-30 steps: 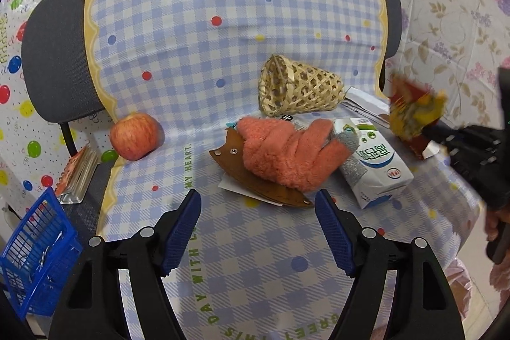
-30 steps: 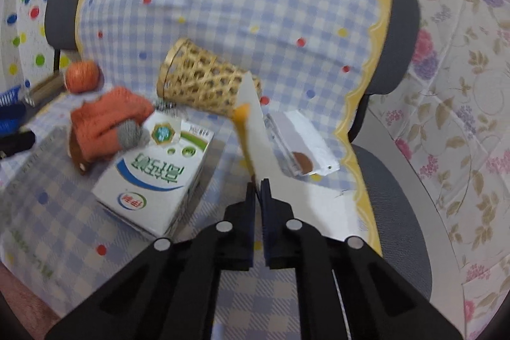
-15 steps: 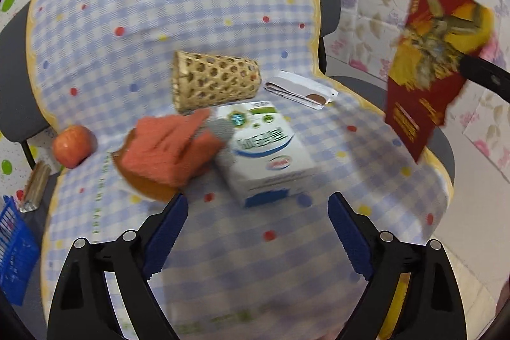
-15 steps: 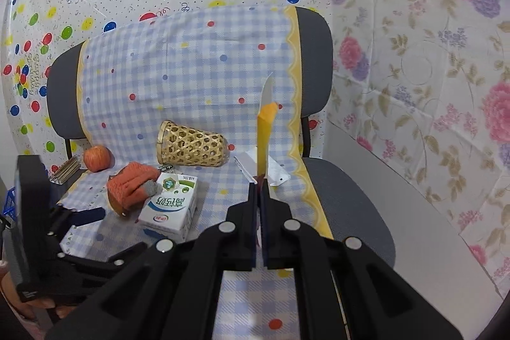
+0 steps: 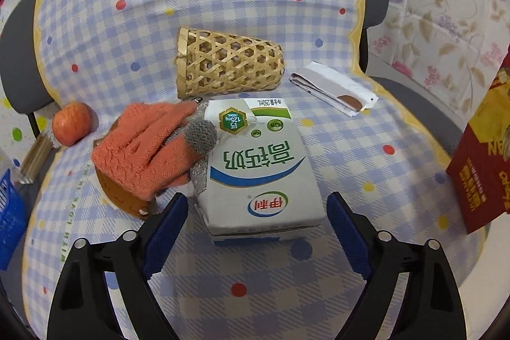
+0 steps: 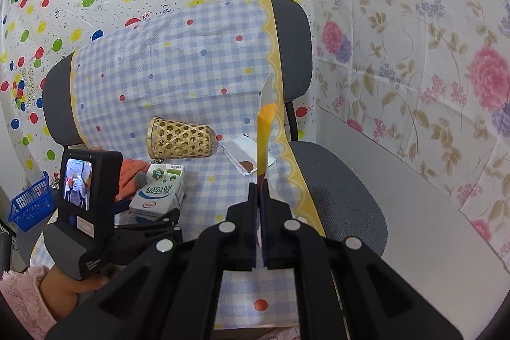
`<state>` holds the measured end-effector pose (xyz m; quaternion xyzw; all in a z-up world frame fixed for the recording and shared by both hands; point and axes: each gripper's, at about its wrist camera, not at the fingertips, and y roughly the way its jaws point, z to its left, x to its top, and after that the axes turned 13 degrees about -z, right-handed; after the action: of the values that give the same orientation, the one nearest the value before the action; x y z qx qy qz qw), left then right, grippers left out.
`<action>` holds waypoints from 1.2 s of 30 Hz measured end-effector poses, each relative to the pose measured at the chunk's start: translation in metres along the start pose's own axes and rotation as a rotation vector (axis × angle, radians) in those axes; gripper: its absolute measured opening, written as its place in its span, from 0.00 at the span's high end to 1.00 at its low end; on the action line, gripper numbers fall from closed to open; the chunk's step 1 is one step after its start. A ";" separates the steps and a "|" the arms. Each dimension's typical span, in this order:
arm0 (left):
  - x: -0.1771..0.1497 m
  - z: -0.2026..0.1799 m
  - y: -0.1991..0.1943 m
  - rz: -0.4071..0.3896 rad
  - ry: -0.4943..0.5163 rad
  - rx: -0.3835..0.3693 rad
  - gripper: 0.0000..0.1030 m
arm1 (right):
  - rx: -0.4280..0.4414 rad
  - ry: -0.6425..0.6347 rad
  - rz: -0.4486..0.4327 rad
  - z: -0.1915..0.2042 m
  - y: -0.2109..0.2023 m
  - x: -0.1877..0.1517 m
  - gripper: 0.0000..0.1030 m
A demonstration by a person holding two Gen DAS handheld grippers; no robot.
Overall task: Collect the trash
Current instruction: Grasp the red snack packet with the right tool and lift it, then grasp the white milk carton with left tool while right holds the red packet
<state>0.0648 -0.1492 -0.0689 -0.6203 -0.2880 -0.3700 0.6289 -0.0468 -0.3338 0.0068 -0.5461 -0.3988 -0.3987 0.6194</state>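
White-and-green milk carton lies flat on checked cloth-covered chair seat, between my left gripper pads; jaws closing, not yet touching. I judge it light, stiff at edges, walls crushable if empty; take across narrow sides near base. Right gripper pressed together on red-and-yellow flat packet: thin, floppy, slippery. Small folded white wrapper beside wicker basket.

— Where's the milk carton?
— Lying flat on the checked chair cover, white with green and blue print, its top end touching the orange glove.
— And the red-and-yellow wrapper?
— Held upright off the seat, pinched edge-on.
— The folded white wrapper?
— Beside the tipped wicker basket.
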 end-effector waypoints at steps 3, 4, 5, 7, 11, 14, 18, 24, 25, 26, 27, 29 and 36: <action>-0.002 0.002 -0.004 0.006 0.020 -0.040 0.30 | 0.004 0.005 0.001 0.001 -0.003 -0.002 0.98; -0.002 0.003 -0.008 0.005 0.022 -0.065 0.30 | 0.006 0.007 0.001 0.001 -0.004 -0.002 0.98; -0.003 0.006 -0.017 -0.004 0.022 -0.106 0.31 | 0.006 0.009 0.001 0.002 -0.006 -0.002 0.98; -0.003 0.011 -0.032 -0.026 0.018 -0.159 0.31 | 0.009 0.016 0.000 0.001 -0.011 -0.002 0.98; -0.002 0.033 -0.080 -0.092 -0.017 -0.280 0.31 | 0.009 0.031 -0.012 0.001 -0.025 0.000 0.98; 0.005 0.048 -0.117 -0.137 -0.024 -0.304 0.31 | 0.016 0.043 -0.032 0.003 -0.043 0.000 0.98; 0.015 0.064 -0.172 -0.229 0.003 -0.272 0.31 | 0.036 0.050 -0.067 0.008 -0.072 0.000 0.98; 0.004 0.067 -0.221 -0.280 0.032 -0.236 0.31 | 0.066 0.033 -0.083 0.017 -0.102 -0.006 0.98; 0.001 0.066 -0.226 -0.281 0.031 -0.233 0.31 | 0.071 0.030 -0.085 0.018 -0.106 -0.006 0.98; -0.004 0.064 -0.230 -0.282 0.026 -0.236 0.31 | 0.074 0.026 -0.088 0.018 -0.110 -0.005 0.98; -0.006 0.063 -0.233 -0.280 0.020 -0.239 0.31 | 0.074 0.016 -0.094 0.020 -0.114 -0.005 0.98; -0.011 0.062 -0.237 -0.276 0.008 -0.246 0.31 | 0.074 0.004 -0.105 0.022 -0.122 -0.002 0.98; -0.013 0.059 -0.239 -0.275 -0.003 -0.293 0.31 | 0.032 -0.004 -0.116 0.018 -0.138 0.000 0.98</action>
<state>-0.1331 -0.0784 0.0594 -0.6605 -0.3139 -0.4894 0.4751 -0.1762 -0.3274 0.0579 -0.5130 -0.4371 -0.4265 0.6032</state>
